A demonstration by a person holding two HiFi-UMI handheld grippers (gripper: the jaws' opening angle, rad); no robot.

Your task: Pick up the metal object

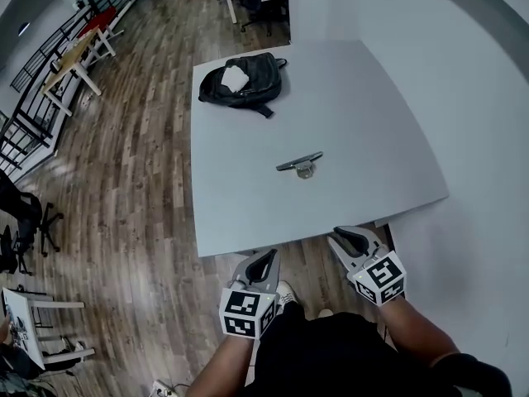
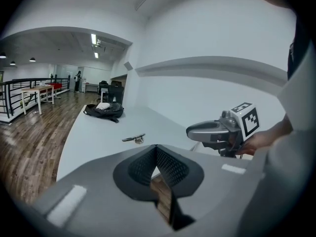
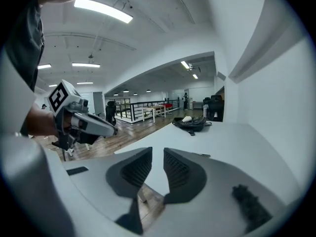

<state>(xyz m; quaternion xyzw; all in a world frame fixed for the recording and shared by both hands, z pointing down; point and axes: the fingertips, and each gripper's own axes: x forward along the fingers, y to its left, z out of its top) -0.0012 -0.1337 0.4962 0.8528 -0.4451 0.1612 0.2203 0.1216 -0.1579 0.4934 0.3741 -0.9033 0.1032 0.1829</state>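
The metal object (image 1: 299,165), a slim silvery piece with a small loop under it, lies mid-table on the pale grey table (image 1: 372,131). It shows small and far off in the left gripper view (image 2: 134,138) and the right gripper view (image 3: 202,155). Both grippers hover at the table's near edge, well short of it. My left gripper (image 1: 266,259) (image 2: 156,148) has its pads meeting at the tips, with nothing between them. My right gripper (image 1: 347,240) (image 3: 158,152) stands open, a clear gap between its pads and nothing in it.
A black bag (image 1: 242,79) (image 2: 103,110) (image 3: 190,123) with a white item on top sits at the table's far left corner. Wooden floor (image 1: 132,164) lies left of the table, a white wall (image 1: 463,73) to the right. Desks and a railing (image 1: 58,64) stand far left.
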